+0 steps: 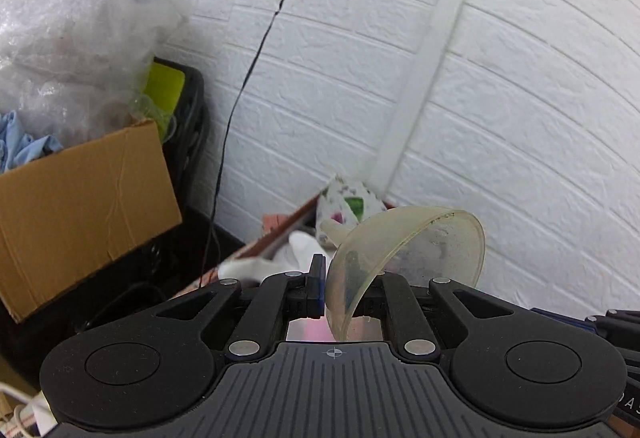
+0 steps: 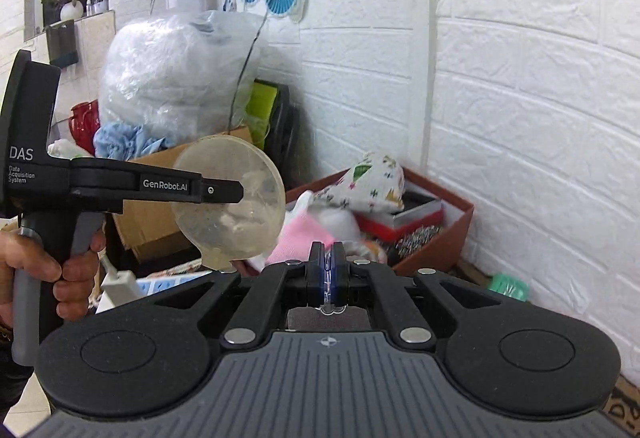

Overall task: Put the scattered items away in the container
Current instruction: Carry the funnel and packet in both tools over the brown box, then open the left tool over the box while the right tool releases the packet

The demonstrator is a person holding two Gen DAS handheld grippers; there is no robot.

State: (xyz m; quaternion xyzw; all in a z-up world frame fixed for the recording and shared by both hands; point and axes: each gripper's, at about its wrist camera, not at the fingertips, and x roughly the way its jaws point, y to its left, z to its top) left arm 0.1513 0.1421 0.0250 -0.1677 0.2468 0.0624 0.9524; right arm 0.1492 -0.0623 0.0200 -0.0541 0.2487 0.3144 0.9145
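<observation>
In the left wrist view my left gripper point(image 1: 330, 286) is shut on the rim of a translucent yellowish funnel point(image 1: 412, 250), held up in the air. The funnel's wall hides the right finger. The right wrist view shows the same funnel point(image 2: 228, 197) clamped in that gripper point(image 2: 236, 191), with a hand point(image 2: 44, 270) on its grip. My right gripper point(image 2: 328, 274) is shut on a thin clear piece point(image 2: 330, 308); I cannot tell what it is. Beyond both stands a red-brown box point(image 2: 448, 238) by the wall, holding a patterned cloth pouch point(image 2: 364, 185), a pink sock point(image 2: 300, 238) and white cloth.
A cardboard box point(image 1: 80, 205) with blue cloth and a big clear plastic bag point(image 1: 68, 21) on top stands at the left, beside a black crate point(image 1: 192, 117). A black cable point(image 1: 248, 73) hangs down the white brick wall. A green item point(image 2: 510, 288) lies right of the red-brown box.
</observation>
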